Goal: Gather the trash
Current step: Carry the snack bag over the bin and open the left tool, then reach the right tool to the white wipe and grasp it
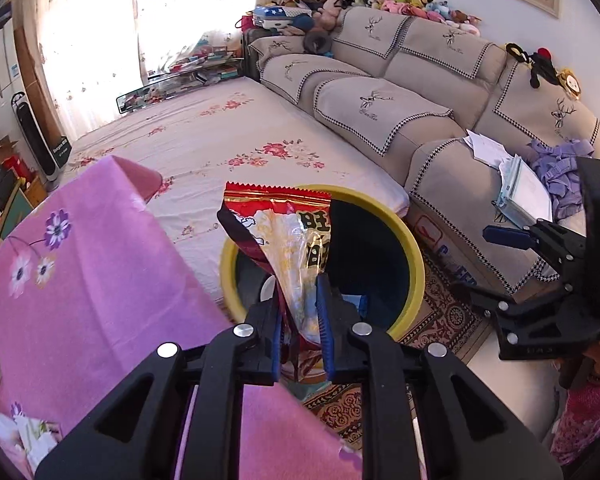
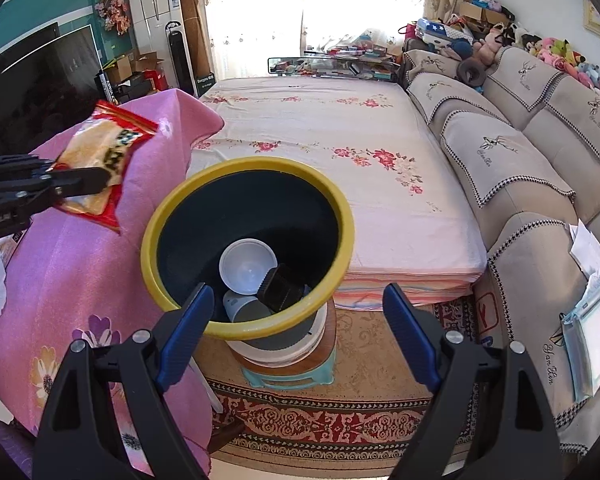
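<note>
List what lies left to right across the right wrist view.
Left gripper holding snack wrapper → pink cloth → yellow-rimmed bin → bed → sofa

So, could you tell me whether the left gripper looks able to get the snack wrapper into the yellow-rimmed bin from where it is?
Probably yes. The left gripper grips the snack wrapper beside the bin, whose mouth is open with room above the trash inside.

Bright curtained window [image 2: 312,8] at top centre, washed out by daylight. Beige sectional sofa [image 2: 520,148] down the right side, plush toys along its back. Floral white sheet [image 2: 320,152] mid-frame; patterned red-and-tan rug [image 2: 340,412] below; dark television screen [image 2: 40,80] upper left.
</note>
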{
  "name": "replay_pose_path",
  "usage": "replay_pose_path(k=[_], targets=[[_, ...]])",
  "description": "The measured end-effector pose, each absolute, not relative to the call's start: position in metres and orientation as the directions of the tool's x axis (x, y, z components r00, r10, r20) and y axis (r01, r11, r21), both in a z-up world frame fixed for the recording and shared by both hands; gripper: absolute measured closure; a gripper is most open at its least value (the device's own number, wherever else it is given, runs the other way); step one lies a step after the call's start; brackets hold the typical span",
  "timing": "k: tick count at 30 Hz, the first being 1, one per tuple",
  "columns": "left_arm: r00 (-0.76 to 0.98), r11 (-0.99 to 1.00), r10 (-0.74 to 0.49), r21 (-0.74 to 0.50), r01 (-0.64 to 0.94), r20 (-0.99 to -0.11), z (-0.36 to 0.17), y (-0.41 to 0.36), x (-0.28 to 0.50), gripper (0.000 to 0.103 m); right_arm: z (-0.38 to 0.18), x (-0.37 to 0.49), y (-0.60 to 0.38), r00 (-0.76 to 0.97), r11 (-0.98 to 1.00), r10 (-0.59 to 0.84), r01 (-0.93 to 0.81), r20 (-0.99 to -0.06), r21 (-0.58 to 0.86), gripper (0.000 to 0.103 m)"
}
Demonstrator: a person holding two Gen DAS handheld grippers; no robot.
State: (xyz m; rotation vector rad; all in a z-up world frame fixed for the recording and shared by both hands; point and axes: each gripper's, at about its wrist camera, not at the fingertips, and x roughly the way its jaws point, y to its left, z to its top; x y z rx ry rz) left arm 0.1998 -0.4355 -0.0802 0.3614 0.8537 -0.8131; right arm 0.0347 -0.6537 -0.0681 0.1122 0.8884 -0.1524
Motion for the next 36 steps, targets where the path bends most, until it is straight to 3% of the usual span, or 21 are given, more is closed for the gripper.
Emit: replay_pose_path(k=[4, 7, 8, 14, 17, 23, 30, 36], targets=[[0.396, 0.668, -0.45, -0.007, 0.744, -0.8, -0.101, -0.478, 0.22, 0.069, -0.073, 0.028, -0.668, 0.615, 0.979, -0.093, 0.201, -0.783, 0.042, 0.021], [0.395, 0.684, -0.425, -0.004, 0.729, -0.814, -0.115, -0.492, 0.235, 0.037, -0.076, 0.025, -0.678, 0.612, 0.974, -0.1, 0.219, -0.785, 0.047, 0.02], [0.397, 0.693, -0.425, -0.01, 0.721, -0.813, -0.117, -0.492, 0.238, 0.032, -0.076, 0.024, -0.678, 0.61, 0.974, -0.101, 0.224, -0.786, 0.048, 0.02], [0.431, 0.71, -0.459, -0.028, 0.704, -0.777, -0.093, -0.463, 0.225, 0.031, -0.081, 0.025, -0.675, 0.602, 0.974, -0.098, 0.22, -0.793, 0.046, 0.02], [0.477, 0.72, -0.478, -0.018, 0.694, -0.738, -0.066, -0.42, 0.199, 0.024, -0.08, 0.033, -0.664, 0.601, 0.979, -0.086, 0.201, -0.795, 0.046, 0.02], [0.558, 0.782, -0.467, -0.026, 0.623, -0.686, -0.031, -0.316, 0.163, 0.019, -0.075, 0.052, -0.619, 0.605, 0.993, -0.035, 0.109, -0.796, 0.039, 0.02], [0.692, 0.909, -0.307, 0.013, 0.416, -0.654, -0.015, -0.164, 0.141, 0.01, -0.06, 0.081, -0.53, 0.611, 0.998, 0.059, -0.065, -0.789, 0.025, 0.02], [0.745, 0.978, -0.149, 0.013, 0.207, -0.65, -0.023, -0.043, 0.128, 0.008, -0.051, 0.102, -0.432, 0.593, 0.965, 0.187, -0.262, -0.783, 0.033, 0.02]])
